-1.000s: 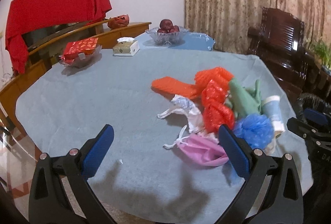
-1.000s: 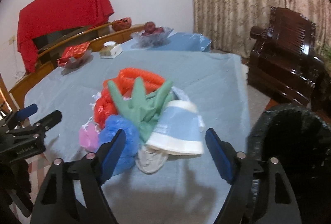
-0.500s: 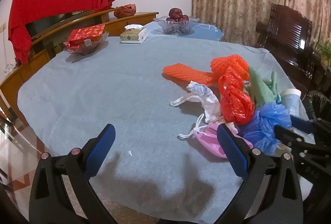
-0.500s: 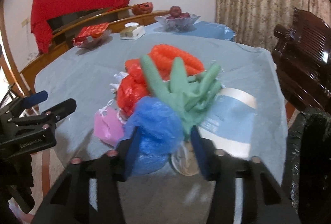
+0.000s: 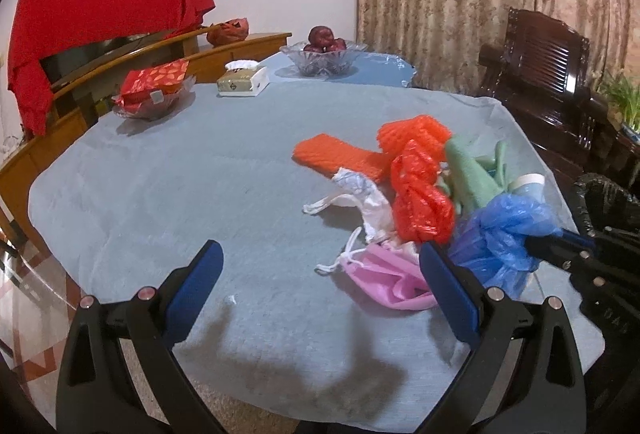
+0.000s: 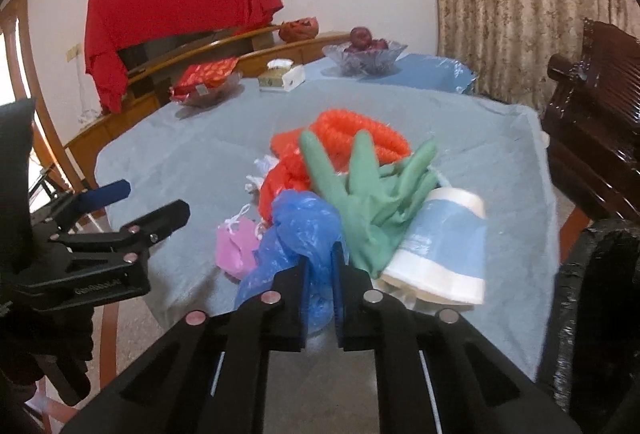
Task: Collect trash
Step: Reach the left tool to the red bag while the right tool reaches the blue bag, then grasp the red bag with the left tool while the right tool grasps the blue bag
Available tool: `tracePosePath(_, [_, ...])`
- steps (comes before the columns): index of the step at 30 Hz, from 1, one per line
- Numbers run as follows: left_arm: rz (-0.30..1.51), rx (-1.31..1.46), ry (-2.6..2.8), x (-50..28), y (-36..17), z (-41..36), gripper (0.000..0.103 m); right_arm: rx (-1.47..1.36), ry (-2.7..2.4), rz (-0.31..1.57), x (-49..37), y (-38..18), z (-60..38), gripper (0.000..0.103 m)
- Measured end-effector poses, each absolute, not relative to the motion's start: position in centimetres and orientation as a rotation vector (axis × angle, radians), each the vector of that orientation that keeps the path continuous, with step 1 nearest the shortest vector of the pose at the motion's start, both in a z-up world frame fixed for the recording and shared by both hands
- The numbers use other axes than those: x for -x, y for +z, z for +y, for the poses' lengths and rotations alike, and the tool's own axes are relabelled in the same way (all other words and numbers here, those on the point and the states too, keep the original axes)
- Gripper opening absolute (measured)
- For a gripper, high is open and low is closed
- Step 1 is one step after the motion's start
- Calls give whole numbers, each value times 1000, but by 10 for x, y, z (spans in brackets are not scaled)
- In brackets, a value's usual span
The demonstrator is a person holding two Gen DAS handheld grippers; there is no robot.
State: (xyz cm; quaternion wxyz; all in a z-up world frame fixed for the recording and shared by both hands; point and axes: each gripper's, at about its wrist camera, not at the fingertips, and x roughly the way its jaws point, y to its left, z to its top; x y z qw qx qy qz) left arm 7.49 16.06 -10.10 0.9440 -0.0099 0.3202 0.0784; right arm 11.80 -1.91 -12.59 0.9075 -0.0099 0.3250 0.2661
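Crinkly blue plastic bag [image 6: 304, 226], matt tablecloth [image 5: 180, 185]

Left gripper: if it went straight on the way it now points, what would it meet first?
Probably the bare grey tablecloth. The left gripper, jaws open and empty, points down at it; the white drawstring bag lies just right of that line, though depth is unclear.

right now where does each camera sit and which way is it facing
Left wrist: on the left gripper, looking down across the table at the trash pile; its own open jaws show, nothing between them.
Right wrist: on the right gripper, facing the same pile from the bin side; its jaws are shut on the blue plastic bag.
Shared: blue bag, green glove, pink pouch, each other's gripper.
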Motion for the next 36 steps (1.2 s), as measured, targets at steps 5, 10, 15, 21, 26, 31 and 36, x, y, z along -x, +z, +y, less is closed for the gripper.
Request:
tracePosePath(5, [642, 15, 133, -74, -98, 148, 92, -8, 511, 633, -110, -112, -37, 10])
tracePosePath(10, [642, 12, 97, -83, -99, 133, 83, -50, 459, 613, -116, -106, -60, 10])
tracePosePath(15, [636, 1, 68, -100, -103, 117, 78, -53, 443, 630, -126, -111, -62, 10])
tracePosePath(21, [668, -19, 26, -129, -116, 104, 58, -50, 449, 639, -131, -118, -62, 10])
tracePosePath(26, [705, 0, -28, -145, -126, 102, 15, -56, 455, 643, -135, -117, -63, 10])
tracePosePath(31, [681, 11, -22, -143, -116, 108, 5, -64, 470, 632, -133, -113, -64, 10])
tracePosePath(36, [633, 39, -17, -128, -92, 115, 4, -71, 485, 600, -127, -101, -66, 10])
